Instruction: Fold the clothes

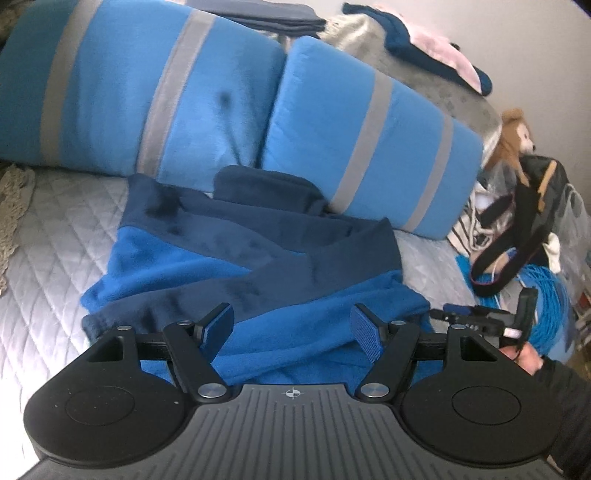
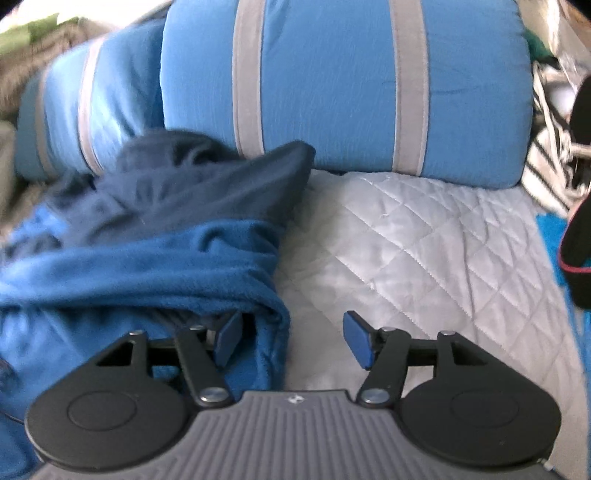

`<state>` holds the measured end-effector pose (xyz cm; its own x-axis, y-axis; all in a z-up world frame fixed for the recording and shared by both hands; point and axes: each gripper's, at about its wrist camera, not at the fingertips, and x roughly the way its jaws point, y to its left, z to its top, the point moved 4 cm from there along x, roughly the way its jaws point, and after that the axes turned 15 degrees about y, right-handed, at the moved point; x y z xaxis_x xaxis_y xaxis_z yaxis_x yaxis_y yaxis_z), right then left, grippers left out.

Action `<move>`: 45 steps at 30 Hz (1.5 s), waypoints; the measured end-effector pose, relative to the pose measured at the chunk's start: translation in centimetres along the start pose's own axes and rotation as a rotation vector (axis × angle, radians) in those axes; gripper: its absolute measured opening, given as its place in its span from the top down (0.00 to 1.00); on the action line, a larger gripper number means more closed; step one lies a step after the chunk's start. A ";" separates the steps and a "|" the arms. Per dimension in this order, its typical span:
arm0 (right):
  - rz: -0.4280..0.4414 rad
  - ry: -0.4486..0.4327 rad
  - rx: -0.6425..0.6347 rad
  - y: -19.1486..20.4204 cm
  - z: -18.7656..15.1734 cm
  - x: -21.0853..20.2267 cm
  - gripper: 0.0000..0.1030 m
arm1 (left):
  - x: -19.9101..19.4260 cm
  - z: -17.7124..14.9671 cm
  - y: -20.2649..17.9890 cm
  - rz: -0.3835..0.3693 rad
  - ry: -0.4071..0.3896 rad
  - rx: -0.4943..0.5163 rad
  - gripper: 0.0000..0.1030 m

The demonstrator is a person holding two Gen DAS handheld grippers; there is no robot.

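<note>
A two-tone fleece garment, navy across the far part and bright blue nearer, lies rumpled on the grey quilted bed cover. My left gripper hovers over its near blue part, jaws wide apart and nothing pinched between the pads. In the right wrist view the same garment is bunched at the left. My right gripper stands open at the garment's right edge. Its left finger is tucked beside a fold of blue cloth, and its right finger is over the bare quilt. Neither pad presses on the cloth.
Two blue pillows with grey stripes lie just behind the garment. Folded dark clothes and a grey blanket sit farther back. Off the bed's right side are a plush toy, a black bag and a blue cable coil. A hand shows at the right.
</note>
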<state>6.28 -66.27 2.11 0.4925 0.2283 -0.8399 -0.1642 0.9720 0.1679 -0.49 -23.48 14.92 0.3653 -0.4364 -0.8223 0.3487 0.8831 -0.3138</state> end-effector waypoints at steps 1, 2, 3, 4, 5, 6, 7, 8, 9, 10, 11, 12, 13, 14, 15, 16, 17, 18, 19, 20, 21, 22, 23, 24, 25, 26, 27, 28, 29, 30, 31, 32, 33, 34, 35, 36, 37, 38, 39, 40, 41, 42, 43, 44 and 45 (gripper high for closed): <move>0.051 -0.004 0.027 -0.4 0.1 -0.3 0.27 | 0.2 0.2 -0.4 0.006 0.003 0.008 0.33; 0.101 -0.008 0.064 -0.8 0.2 -0.5 0.25 | 0.3 0.4 -0.7 0.014 0.006 0.017 0.33; 0.150 -0.011 0.101 -1.2 0.4 -0.7 0.24 | 0.5 0.6 -1.1 0.025 0.008 0.027 0.33; 0.193 -0.013 0.142 -1.6 0.6 -0.8 0.23 | 0.6 0.8 -1.5 0.036 0.009 0.039 0.33; 0.233 -0.016 0.180 -2.1 0.8 -0.7 0.23 | 0.7 0.9 -1.9 0.045 0.009 0.051 0.33; 0.265 -0.017 0.212 -2.4 1.0 -0.6 0.23 | 0.7 1.1 -2.2 0.053 0.008 0.063 0.33; 0.295 -0.016 0.243 -2.7 1.3 -0.4 0.23 | 0.8 1.3 -2.6 0.058 0.007 0.075 0.33; 0.313 -0.005 0.255 -2.7 1.5 0.1 0.23 | 0.9 1.5 -3.0 0.062 0.006 0.086 0.33; 0.330 0.005 0.268 -2.8 1.8 0.6 0.23 | 1.0 1.6 -3.4 0.064 0.005 0.094 0.33; 0.347 0.016 0.280 -2.8 2.0 1.1 0.23 | 1.1 1.8 -3.7 0.064 0.005 0.096 0.33; 0.364 0.030 0.295 -2.9 2.1 1.7 0.23 | 1.3 2.0 -4.0 0.063 0.006 0.096 0.33; 0.385 0.046 0.316 -3.0 2.3 2.5 0.23 | 1.4 2.1 -4.2 0.061 0.008 0.097 0.33; 0.400 0.050 0.330 -2.9 2.4 3.1 0.23 | 1.7 2.2 -4.5 0.058 0.011 0.099 0.33; 0.413 0.047 0.342 -3.0 2.5 3.5 0.24 | 1.9 2.3 -4.7 0.056 0.015 0.102 0.33; 0.423 0.044 0.357 -3.0 2.7 4.0 0.24 | 2.1 2.4 -5.0 0.054 0.018 0.104 0.33; 0.430 0.046 0.367 -3.1 2.7 4.4 0.29 | 2.4 2.5 -5.3 0.054 0.023 0.108 0.33; 0.436 0.049 0.377 -3.2 2.7 4.8 0.43 | 2.6 2.5 -5.5 0.055 0.028 0.113 0.33; 0.439 0.060 0.377 -3.2 2.6 5.1 0.49 | 2.8 2.5 -5.8 0.054 0.032 0.119 0.33; 0.434 0.070 0.372 -3.2 2.4 5.4 0.56 | 3.0 2.6 -6.0 0.052 0.036 0.125 0.33; 0.428 0.070 0.364 -3.1 2.2 5.5 0.58 | 3.1 2.6 -6.2 0.050 0.038 0.130 0.33; 0.436 0.064 0.359 -3.2 1.8 5.4 0.60 | 3.3 2.7 -6.4 0.049 0.040 0.134 0.33; 0.445 0.058 0.355 -3.2 1.5 5.4 0.62 | 3.5 2.8 -6.5 0.049 0.041 0.137 0.33; 0.455 0.053 0.361 -3.4 1.2 5.3 0.63 | 3.7 2.9 -6.6 0.049 0.044 0.138 0.33; 0.464 0.048 0.367 -3.6 0.9 5.2 0.63 | 3.9 3.1 -6.7 0.049 0.046 0.139 0.33; 0.468 0.044 0.366 -3.8 0.7 5.1 0.63 | 4.1 3.3 -6.8 0.049 0.048 0.138 0.33; 0.467 0.040 0.361 -3.8 0.4 5.0 0.63 | 4.4 3.5 -6.9 0.048 0.049 0.136 0.33; 0.464 0.037 0.356 -3.9 0.2 4.9 0.63 | 4.6 3.8 -7.0 0.047 0.049 0.136 0.33; 0.461 0.034 0.347 -3.9 0.1 4.8 0.63 | 4.8 4.0 -7.1 0.044 0.049 0.135 0.33; 0.458 0.030 0.339 -3.9 0.0 4.8 0.64 | 5.0 4.3 -7.3 0.043 0.047 0.137 0.33; 0.455 0.027 0.330 -3.8 -0.2 4.8 0.64 | 5.2 4.6 -7.5 0.042 0.044 0.141 0.33; 0.452 0.024 0.322 -3.8 -0.3 4.7 0.64 | 5.4 4.9 -7.7 0.042 0.041 0.145 0.33; 0.449 0.022 0.315 -3.9 -0.4 4.7 0.64 | 5.6 5.2 -8.0 0.039 0.039 0.148 0.33; 0.448 0.019 0.309 -3.9 -0.6 4.6 0.64 | 5.9 5.5 -8.2 0.036 0.037 0.149 0.33; 0.453 0.018 0.309 -4.1 -0.6 4.6 0.64 | 6.1 5.9 -8.4 0.033 0.036 0.150 0.33; 0.460 0.016 0.311 -4.2 -0.7 4.6 0.64 | 6.3 6.2 -8.7 0.029 0.034 0.152 0.33; 0.470 0.014 0.316 -4.4 -0.7 4.6 0.64 | 6.6 6.5 -8.9 0.023 0.033 0.153 0.33; 0.479 0.012 0.322 -4.5 -0.7 4.6 0.64 | 6.9 6.9 -9.1 0.013 0.031 0.154 0.33; 0.487 0.010 0.335 -4.7 -0.6 4.8 0.56 | 7.2 7.2 -9.3 0.007 0.029 0.157 0.33; 0.496 0.008 0.348 -4.9 -0.6 4.9 0.50 | 7.6 7.5 -9.6 0.003 0.026 0.161 0.33; 0.502 0.004 0.357 -5.0 -0.6 5.2 0.46 | 7.9 7.9 -9.9 -0.003 0.020 0.166 0.33; 0.509 0.000 0.367 -5.1 -0.6 5.5 0.46 | 8.3 8.2 -10.2 -0.011 0.014 0.169 0.33; 0.516 -0.005 0.376 -5.3 -0.6 5.7 0.48 | 8.7 8.5 -10.5 -0.018 0.009 0.172 0.33; 0.527 -0.016 0.381 -5.3 -0.7 5.9 0.60 | 9.1 8.7 -10.8 -0.025 0.004 0.175 0.33; 0.538 -0.027 0.385 -5.3 -0.9 6.1 0.69 | 9.6 9.0 -11.1 -0.033 -0.001 0.177 0.33; 0.545 -0.042 0.383 -5.2 -1.1 6.1 0.70 | 10.0 9.3 -11.3 -0.038 -0.003 0.178 0.33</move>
<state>9.21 -70.02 -4.45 0.4590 0.6867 -0.5636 -0.0873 0.6662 0.7406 7.31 -39.42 14.65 0.3514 -0.4693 -0.8101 0.5093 0.8219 -0.2552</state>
